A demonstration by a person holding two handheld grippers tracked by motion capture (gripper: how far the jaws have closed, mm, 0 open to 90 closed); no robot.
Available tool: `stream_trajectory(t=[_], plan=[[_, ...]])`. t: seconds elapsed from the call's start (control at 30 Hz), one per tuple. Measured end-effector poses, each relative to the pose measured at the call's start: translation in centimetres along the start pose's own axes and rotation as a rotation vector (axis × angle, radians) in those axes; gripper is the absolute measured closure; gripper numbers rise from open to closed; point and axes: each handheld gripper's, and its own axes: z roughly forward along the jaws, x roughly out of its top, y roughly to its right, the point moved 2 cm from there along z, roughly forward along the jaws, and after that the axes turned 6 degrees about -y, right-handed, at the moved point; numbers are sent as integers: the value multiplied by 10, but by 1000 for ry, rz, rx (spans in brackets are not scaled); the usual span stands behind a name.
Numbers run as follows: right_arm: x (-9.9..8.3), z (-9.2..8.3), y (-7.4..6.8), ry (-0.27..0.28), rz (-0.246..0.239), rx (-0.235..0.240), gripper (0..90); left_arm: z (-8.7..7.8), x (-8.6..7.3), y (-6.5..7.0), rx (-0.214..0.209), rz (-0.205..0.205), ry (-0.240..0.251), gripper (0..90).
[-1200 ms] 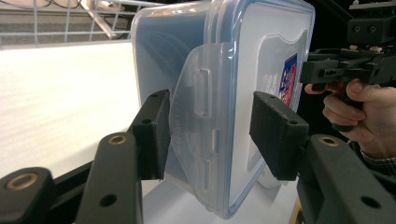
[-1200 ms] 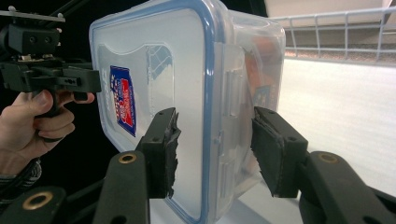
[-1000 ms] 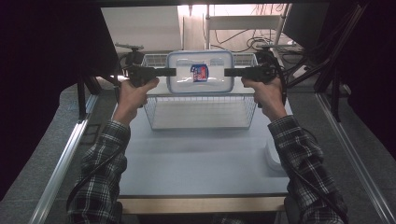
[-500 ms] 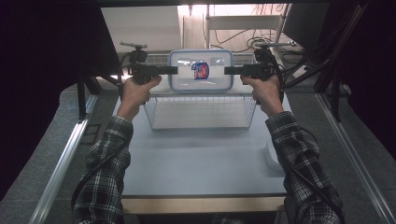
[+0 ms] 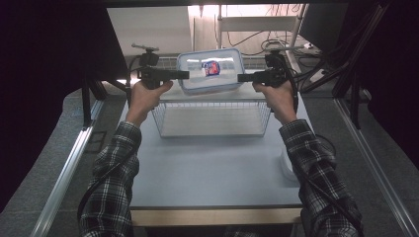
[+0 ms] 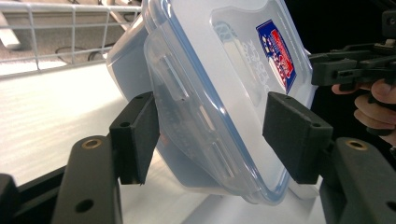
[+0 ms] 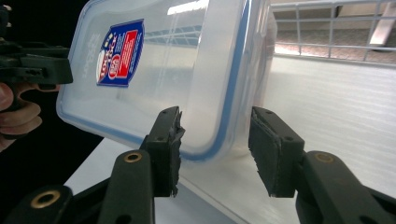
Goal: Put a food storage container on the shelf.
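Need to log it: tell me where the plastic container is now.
High view: the plastic container sits centre, at the wire basket's far edge, between the left gripper and right gripper.

Container: clear plastic, blue seal line, red-and-blue label. Basket: white wire. Table: pale grey. Sleeves: black-and-white plaid. Both grippers were black.
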Motion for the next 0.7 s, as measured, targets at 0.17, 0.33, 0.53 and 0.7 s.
stream_trajectory(t=[0.17,0.33,0.53,0.7], plan=[[1,-2,-4,31,3,-8,619,1,4,-2,101,31,3,340],[5,-2,-7,40,-10,-38,616,6,4,1,80,28,-1,364],[7,-2,-10,40,-29,-61,619,2,-1,2,76,-16,13,399],[7,0,-8,51,-20,-63,621,0,-2,4,87,-16,9,409]])
